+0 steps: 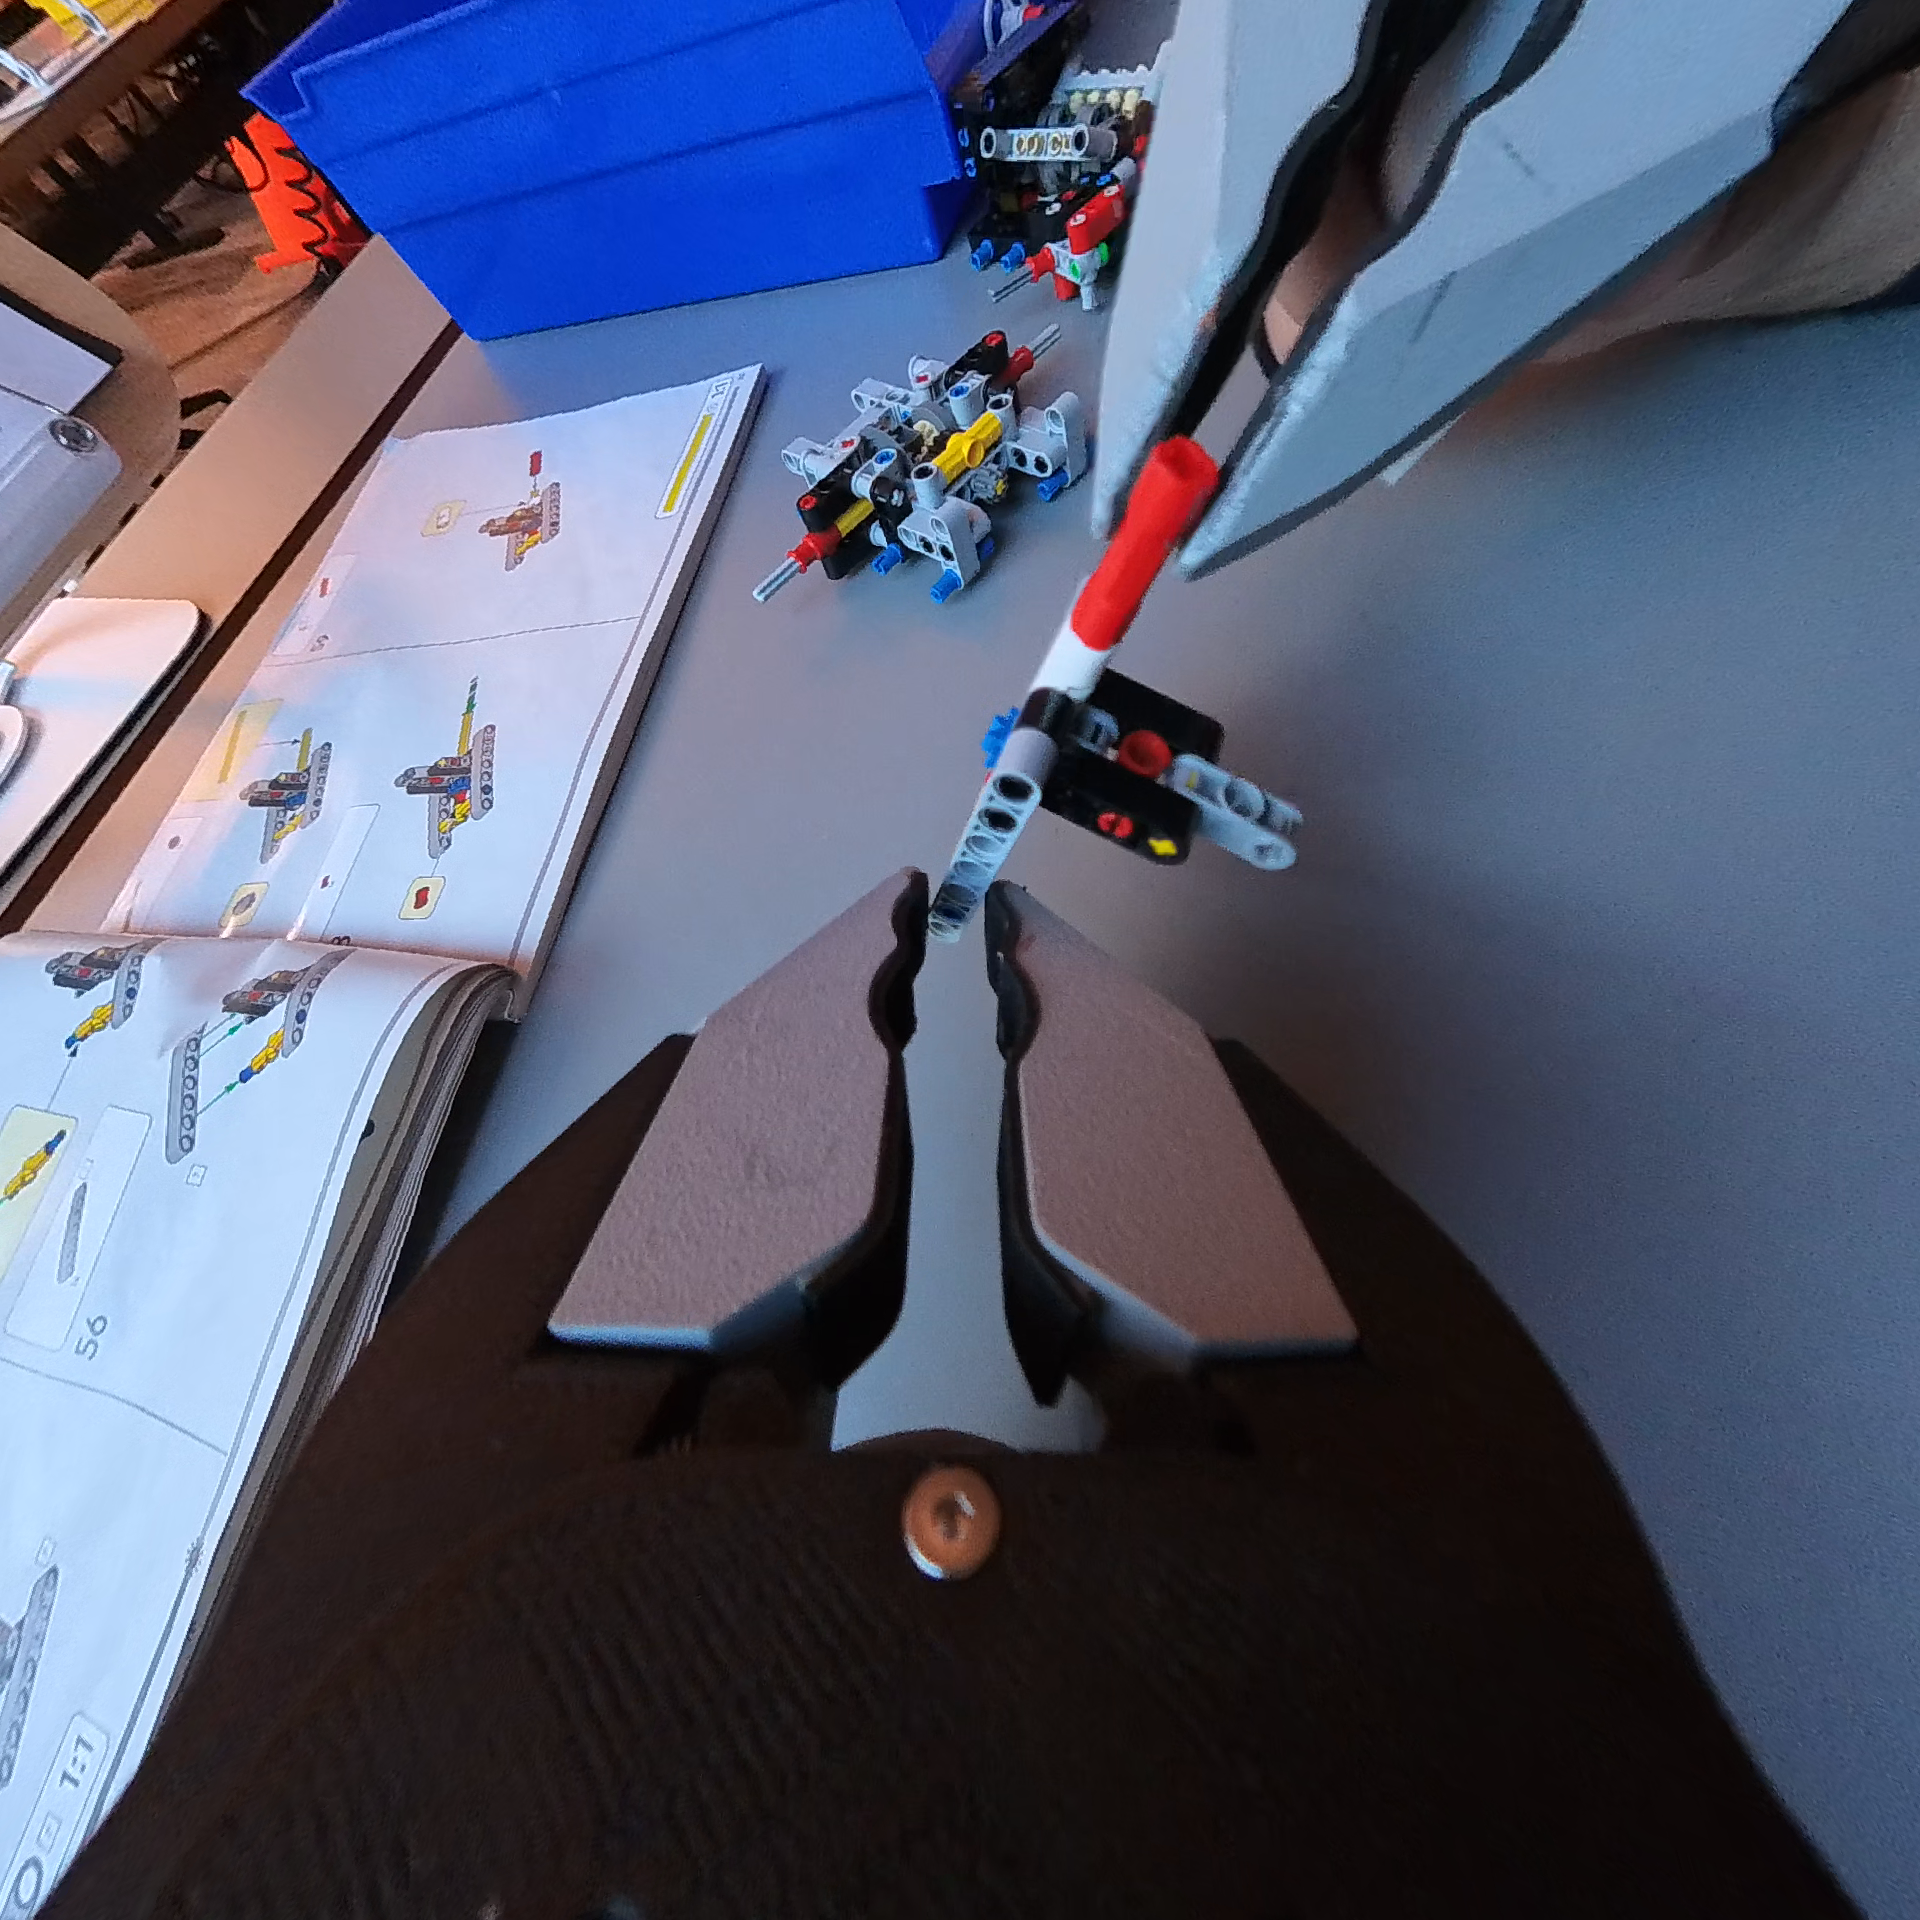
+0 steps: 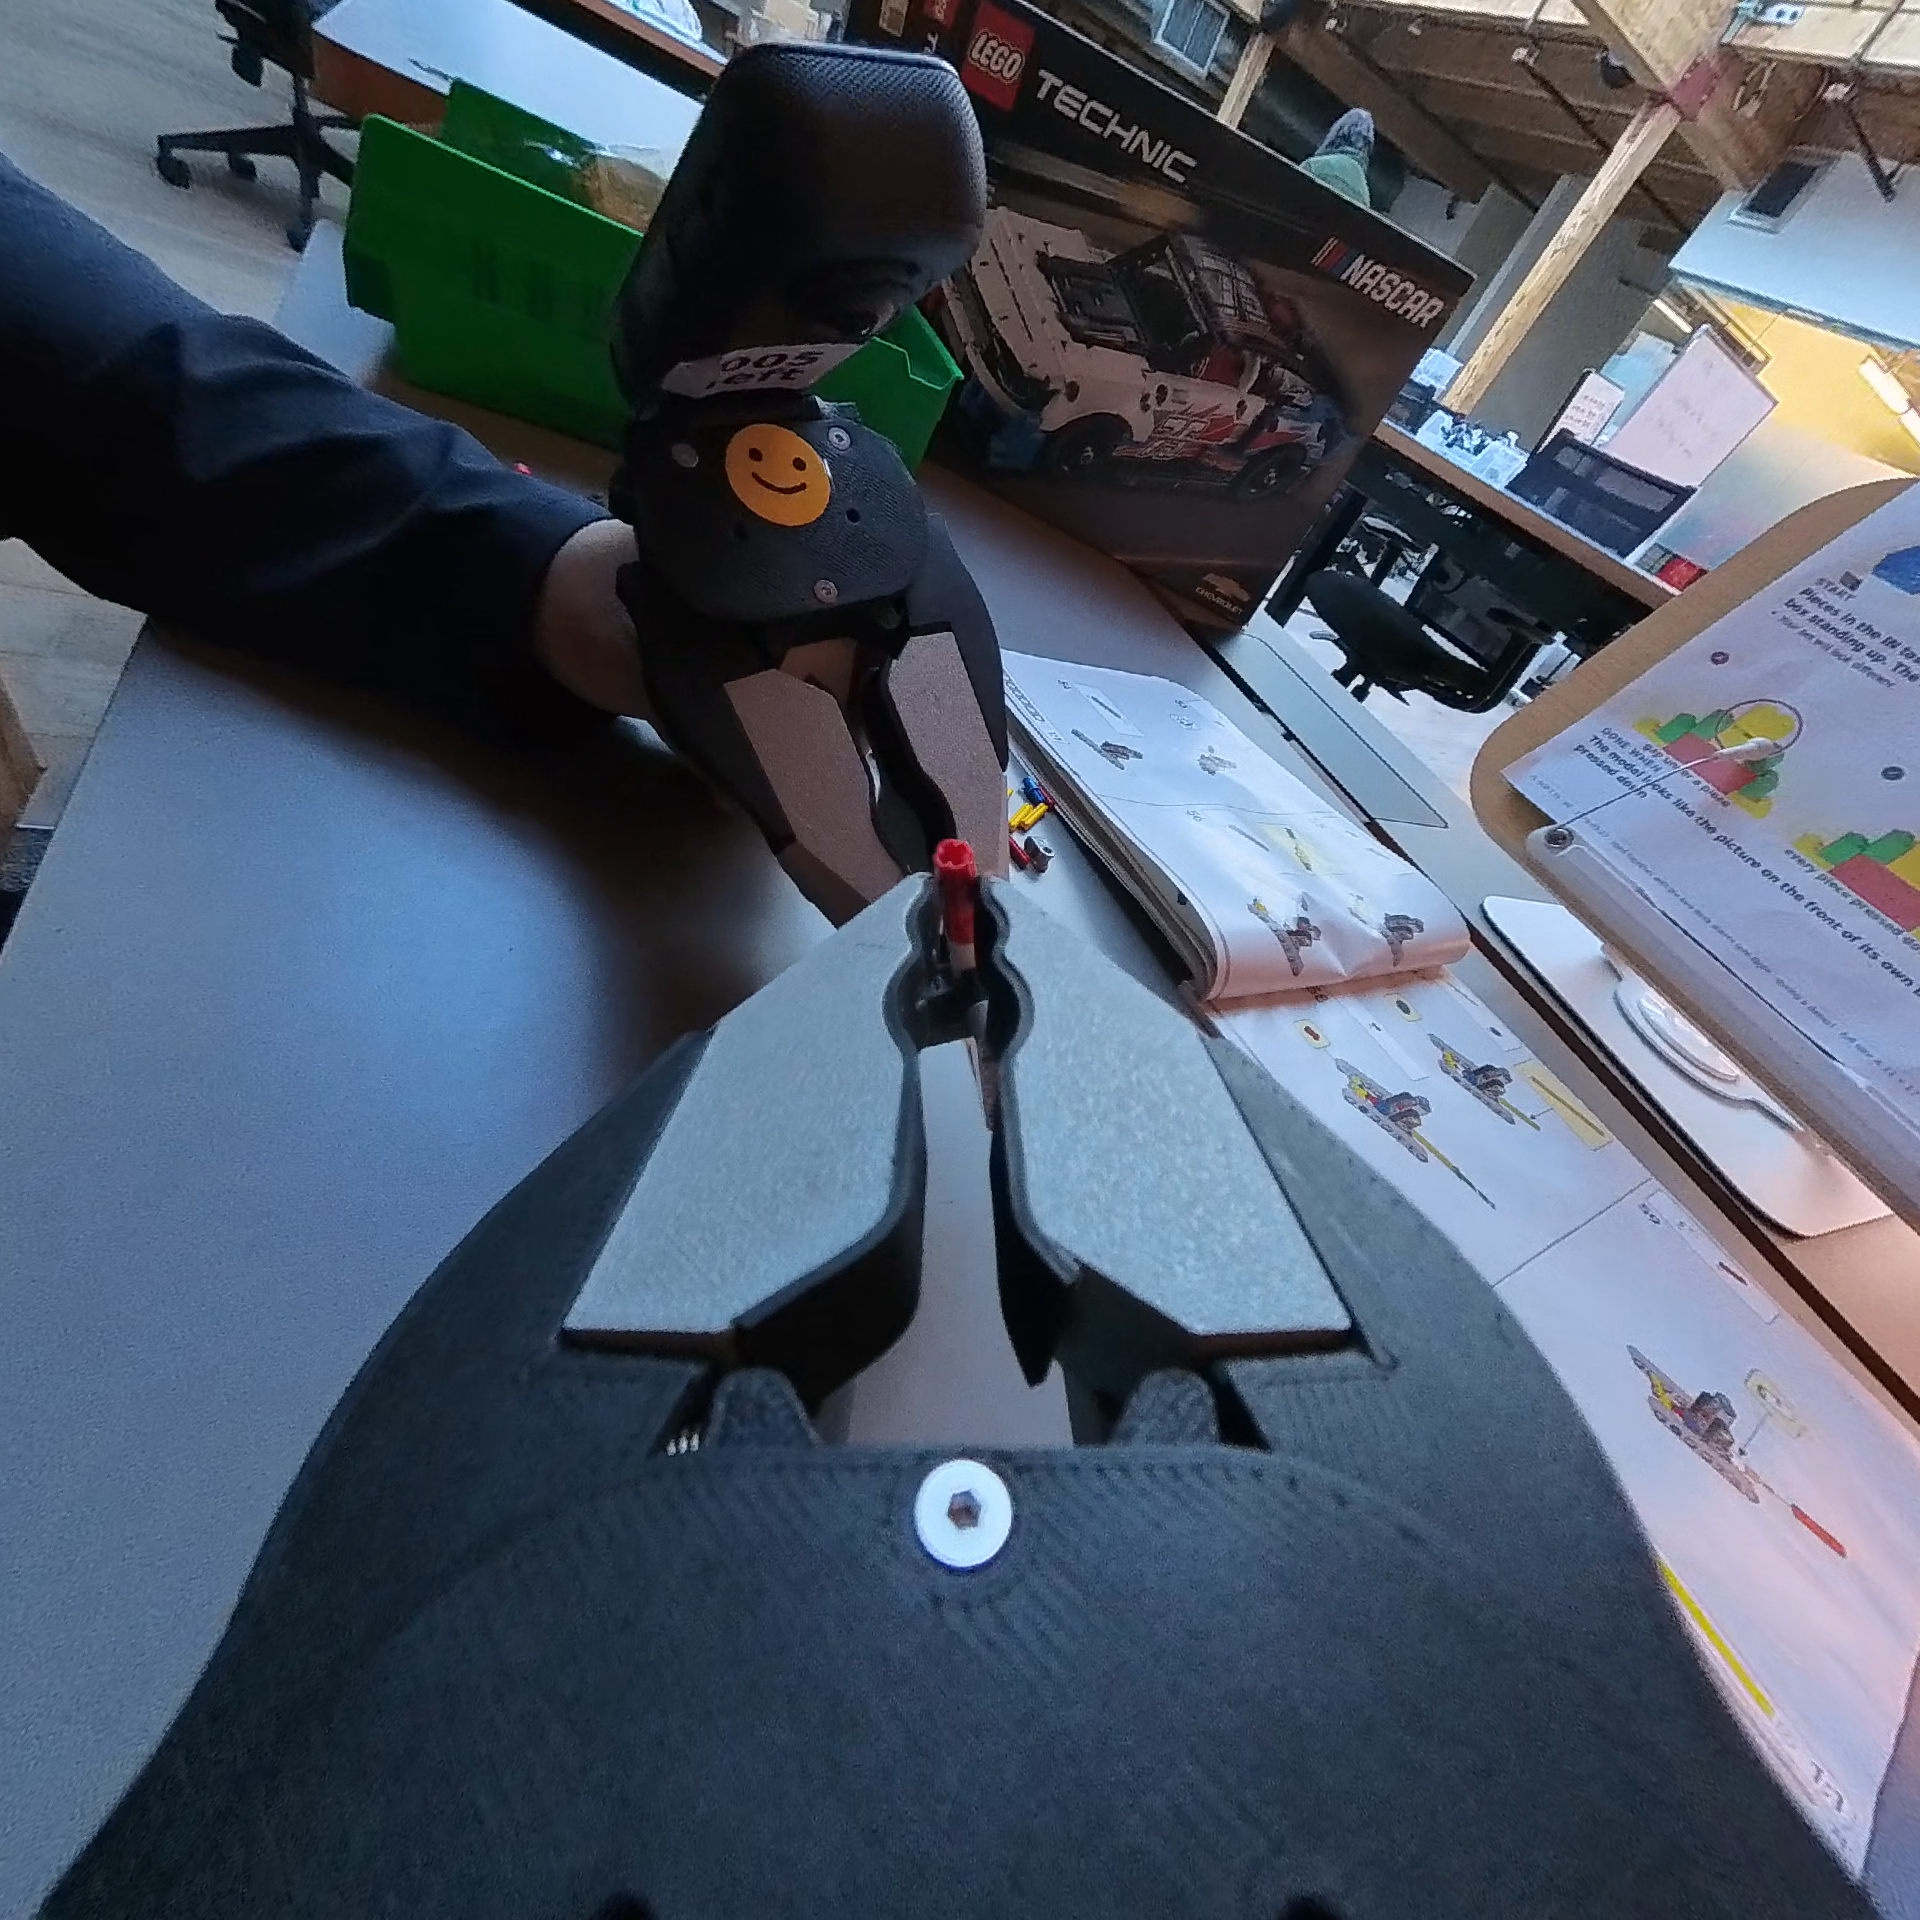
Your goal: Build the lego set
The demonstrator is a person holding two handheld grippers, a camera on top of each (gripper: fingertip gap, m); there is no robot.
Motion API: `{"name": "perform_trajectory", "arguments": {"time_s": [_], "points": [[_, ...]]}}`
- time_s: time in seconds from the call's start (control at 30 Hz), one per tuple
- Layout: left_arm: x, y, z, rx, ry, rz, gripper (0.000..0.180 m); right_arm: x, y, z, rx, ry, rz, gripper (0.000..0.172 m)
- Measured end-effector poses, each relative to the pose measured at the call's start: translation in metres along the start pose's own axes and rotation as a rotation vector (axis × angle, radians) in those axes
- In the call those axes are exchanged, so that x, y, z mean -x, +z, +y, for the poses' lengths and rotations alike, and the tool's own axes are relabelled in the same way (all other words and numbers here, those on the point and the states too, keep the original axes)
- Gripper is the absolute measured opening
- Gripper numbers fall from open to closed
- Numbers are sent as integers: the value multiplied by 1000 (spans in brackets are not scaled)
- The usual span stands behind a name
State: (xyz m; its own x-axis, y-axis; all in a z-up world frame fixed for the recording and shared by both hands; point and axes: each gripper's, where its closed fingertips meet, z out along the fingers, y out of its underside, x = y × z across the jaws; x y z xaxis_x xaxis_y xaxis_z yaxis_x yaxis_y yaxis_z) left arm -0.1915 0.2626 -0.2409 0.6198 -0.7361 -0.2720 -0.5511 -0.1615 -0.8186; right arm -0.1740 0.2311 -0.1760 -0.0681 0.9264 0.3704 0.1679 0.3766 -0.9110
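- Gripping the red sleeve [image 1: 1148,530] of a small brick assembly [image 1: 1132,774], right gripper [image 2: 958,914] is clenched.
- Left gripper [image 1: 956,904] pinches its grey beam [image 1: 987,842].
- Blue bin [image 1: 644,156]: contents hidden.
- Grey table [image 1: 1558,935] lies open rightward.

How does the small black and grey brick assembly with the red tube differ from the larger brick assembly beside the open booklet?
The small black and grey brick assembly hangs above the grey table, its red tube clamped in the right hand-held gripper; the larger brick assembly lies on the table, untouched. The small one has few parts; the larger, many, with a yellow bar. Both have grey holed beams, red and blue pins.
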Motion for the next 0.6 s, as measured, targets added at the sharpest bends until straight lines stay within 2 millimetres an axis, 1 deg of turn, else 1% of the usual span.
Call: {"name": "perform_trajectory", "arguments": {"time_s": [0.37, 0.6], "points": [[-1, 1, 1, 8, 14, -11, 8, 3, 0, 1, 5, 25, -16, 2], [-1, 0, -1, -2, 22, -19, 8, -1, -2, 0, -4, 51, -6, 2]]}}
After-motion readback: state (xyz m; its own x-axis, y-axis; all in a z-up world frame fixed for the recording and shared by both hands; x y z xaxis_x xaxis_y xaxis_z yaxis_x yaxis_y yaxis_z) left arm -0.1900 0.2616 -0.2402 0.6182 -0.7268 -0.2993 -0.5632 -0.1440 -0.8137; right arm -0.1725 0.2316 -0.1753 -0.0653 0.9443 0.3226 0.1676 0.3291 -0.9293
